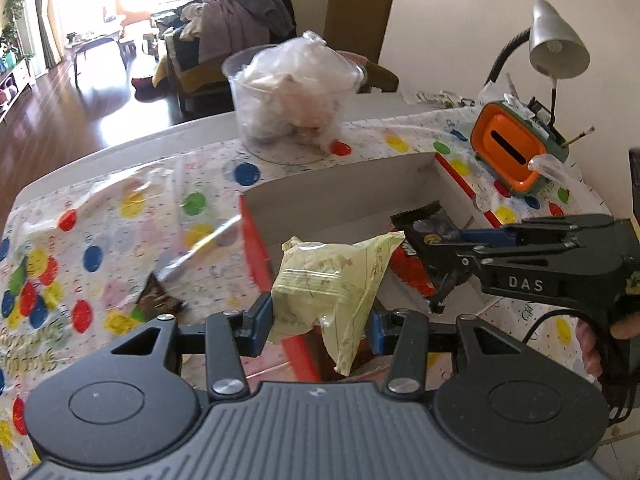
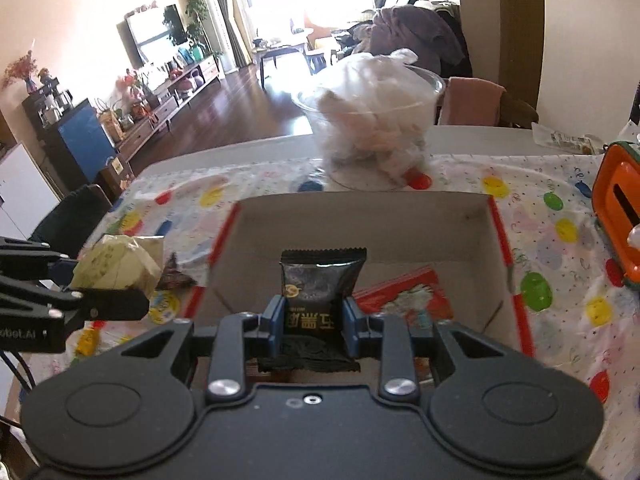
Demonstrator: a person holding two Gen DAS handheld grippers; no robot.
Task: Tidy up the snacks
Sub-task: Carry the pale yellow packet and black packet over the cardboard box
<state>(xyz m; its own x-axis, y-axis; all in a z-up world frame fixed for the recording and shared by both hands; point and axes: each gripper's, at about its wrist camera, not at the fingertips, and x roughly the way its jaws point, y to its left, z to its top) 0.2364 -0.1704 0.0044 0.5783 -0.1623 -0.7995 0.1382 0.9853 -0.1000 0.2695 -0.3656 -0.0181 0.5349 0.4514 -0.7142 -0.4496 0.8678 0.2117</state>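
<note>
Gripping a pale green packet (image 1: 332,280), the left hand-held gripper (image 1: 316,326) hung over the box's (image 1: 340,188) red near-left edge | the right hand-held gripper (image 2: 314,322) pinched a black packet (image 2: 320,276) upright above the box floor, nearer to dropping.

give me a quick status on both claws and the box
Left claw shut on pale green packet. Right claw shut on black packet over box. Red packet already inside.
</note>
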